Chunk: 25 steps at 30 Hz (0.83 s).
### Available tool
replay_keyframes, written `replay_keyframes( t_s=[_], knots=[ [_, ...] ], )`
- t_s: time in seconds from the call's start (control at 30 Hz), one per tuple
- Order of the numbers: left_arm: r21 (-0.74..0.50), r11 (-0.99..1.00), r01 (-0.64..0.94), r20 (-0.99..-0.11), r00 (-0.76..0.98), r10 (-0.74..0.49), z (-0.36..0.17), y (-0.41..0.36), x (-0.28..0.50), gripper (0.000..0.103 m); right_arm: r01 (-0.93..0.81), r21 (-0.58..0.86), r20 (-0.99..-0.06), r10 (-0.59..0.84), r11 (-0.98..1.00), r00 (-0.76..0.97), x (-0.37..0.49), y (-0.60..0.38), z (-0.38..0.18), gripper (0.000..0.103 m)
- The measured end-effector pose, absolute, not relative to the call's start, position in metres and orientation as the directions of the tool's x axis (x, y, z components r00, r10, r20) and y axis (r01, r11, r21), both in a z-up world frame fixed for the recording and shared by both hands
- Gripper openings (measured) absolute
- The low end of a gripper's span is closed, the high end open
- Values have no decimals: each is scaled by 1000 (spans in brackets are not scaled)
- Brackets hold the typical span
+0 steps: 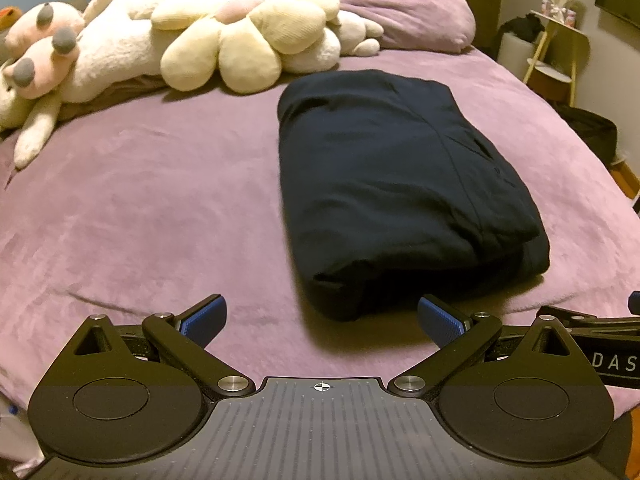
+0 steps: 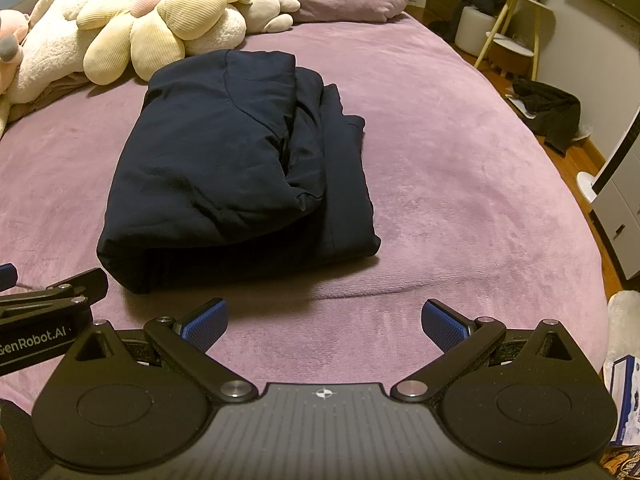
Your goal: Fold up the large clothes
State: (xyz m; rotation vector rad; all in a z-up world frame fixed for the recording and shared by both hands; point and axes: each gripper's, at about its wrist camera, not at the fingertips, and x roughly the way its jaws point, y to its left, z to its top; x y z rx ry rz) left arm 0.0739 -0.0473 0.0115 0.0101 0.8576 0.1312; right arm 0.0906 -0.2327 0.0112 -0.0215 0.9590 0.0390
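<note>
navy garment [image 1: 400,184] sits folded in a bundle on the purple bed [image 1: 140,220]. left tool [image 1: 321,324] and right tool [image 2: 325,326] both hang spread wide with nothing in them, just short of it.

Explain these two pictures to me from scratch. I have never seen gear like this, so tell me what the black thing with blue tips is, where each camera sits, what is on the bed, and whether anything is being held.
No robot arm is here: a person holds a two-finger gripper in each hand, and each gripper carries a wide-angle camera looking forward along its fingers. One picture comes from the left gripper, the other from the right gripper. The blue tips are the finger pads.

Both grippers stand open and hold nothing.

Ahead of them, on the purple bedspread, lies a dark navy garment, already folded into a thick bundle. Behind it, near the head of the bed, are a cream flower-shaped cushion, some plush toys and a purple pillow. In the right camera's view the left gripper's side shows at the left edge.
</note>
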Motion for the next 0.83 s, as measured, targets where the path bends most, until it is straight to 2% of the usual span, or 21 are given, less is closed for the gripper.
replay_keyframes(
  t_s=[0.83],
  knots=[
    [51,994,-96,-764,638,100,5,-48,73,103,-35,1,-819,21,999,574,91,-237,9,103]
  ],
)
